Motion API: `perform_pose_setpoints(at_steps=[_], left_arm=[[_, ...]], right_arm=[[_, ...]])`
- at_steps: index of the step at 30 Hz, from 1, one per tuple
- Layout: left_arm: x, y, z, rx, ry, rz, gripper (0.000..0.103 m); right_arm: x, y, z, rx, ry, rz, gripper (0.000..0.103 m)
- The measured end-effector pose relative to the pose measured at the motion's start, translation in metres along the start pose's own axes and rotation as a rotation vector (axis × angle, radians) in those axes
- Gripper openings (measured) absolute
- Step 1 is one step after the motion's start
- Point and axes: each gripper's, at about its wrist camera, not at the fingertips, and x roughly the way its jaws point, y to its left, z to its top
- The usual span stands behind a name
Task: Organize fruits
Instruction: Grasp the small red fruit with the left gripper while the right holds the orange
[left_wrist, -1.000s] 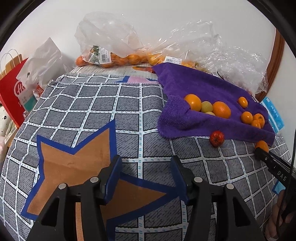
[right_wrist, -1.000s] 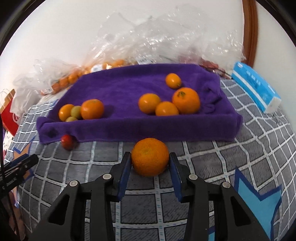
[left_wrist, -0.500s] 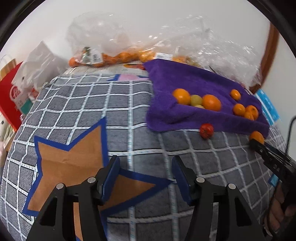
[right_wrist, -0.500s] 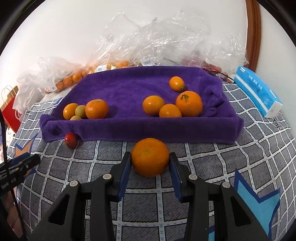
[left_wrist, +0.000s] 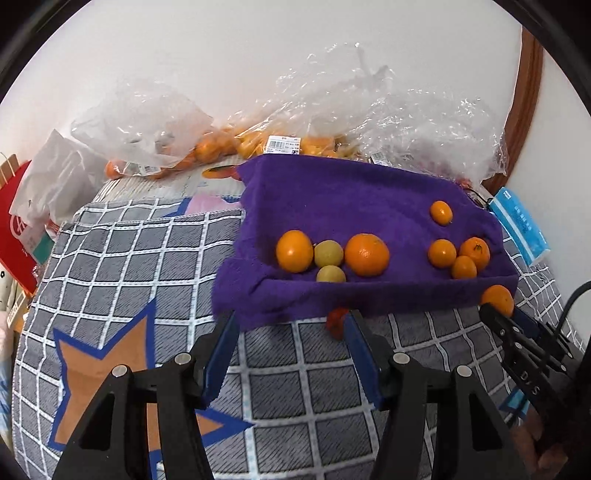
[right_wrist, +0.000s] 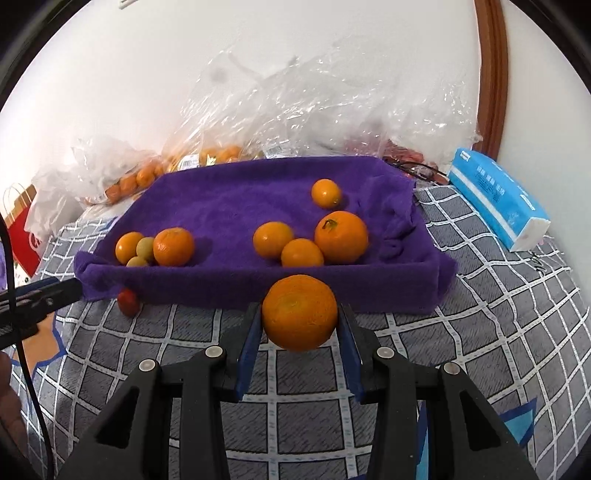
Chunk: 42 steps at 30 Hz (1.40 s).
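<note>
Fruit on your purple towel (right_wrist: 236, 206): six orange, two yellow-green.
Right fingers (right_wrist: 248, 339): clenched on one orange (right_wrist: 300, 312).
Left fingers (left_wrist: 221, 347): released, empty; red tomato (left_wrist: 335, 322) near.

A left claw (left_wrist: 290, 332) fills the bottom of the frame, its blue-padded jaws apart with nothing between them. Just above it lies a purple towel (left_wrist: 332, 199) holding oranges (left_wrist: 367, 254) and two small yellow-green fruits (left_wrist: 328, 252). A red tomato (left_wrist: 335, 321) sits at the towel's near edge on a grey checked cover (left_wrist: 122, 258). At right, a second claw (left_wrist: 496, 314) grips an orange (left_wrist: 498, 298).
</note>
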Motion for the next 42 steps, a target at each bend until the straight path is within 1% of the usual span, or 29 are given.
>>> perform_pose_setpoints(at_steps=[3,8,10,12,14,18,21,27,30,33,37,42], left_arm=[[0.008,0.002,-0.006,-0.013,0.003,-0.012,0.057],[0.018,0.006,-0.009,-0.043,0.041,-0.045,0.057],[0.016,0.005,-0.009,-0.039,0.049,-0.100,0.057],[0.014,0.004,-0.011,-0.037,0.046,-0.128,0.057],[0.015,0.005,-0.012,-0.043,0.049,-0.112,0.057],[0.024,0.009,-0.014,-0.065,0.091,-0.115,0.057],[0.029,0.011,-0.016,-0.082,0.101,-0.108,0.057],[0.027,0.004,-0.022,-0.055,0.080,-0.094,0.060],[0.024,-0.001,-0.027,-0.028,0.065,-0.101,0.060],[0.022,0.000,-0.030,-0.028,0.054,-0.109,0.060],[0.024,0.001,-0.026,-0.033,0.066,-0.122,0.060],[0.030,-0.001,-0.019,-0.044,0.078,-0.136,0.058]], right_arm=[[0.003,-0.001,-0.002,0.003,0.001,0.001,0.040],[0.005,0.001,-0.003,-0.015,0.008,0.012,0.040],[0.006,0.001,-0.003,-0.011,0.013,0.018,0.040],[0.007,0.000,-0.003,-0.003,0.016,0.017,0.040],[0.008,-0.001,-0.003,0.004,0.020,0.009,0.040],[0.008,-0.003,-0.003,0.010,0.021,0.021,0.040],[0.008,-0.004,-0.003,0.015,0.019,0.022,0.040],[0.007,-0.008,-0.004,0.039,0.017,0.038,0.040],[0.006,-0.009,-0.003,0.046,0.018,0.042,0.041],[0.006,-0.010,-0.003,0.050,0.019,0.046,0.041],[0.008,-0.010,-0.003,0.057,0.030,0.042,0.041],[0.005,-0.011,-0.004,0.063,0.017,0.044,0.041]])
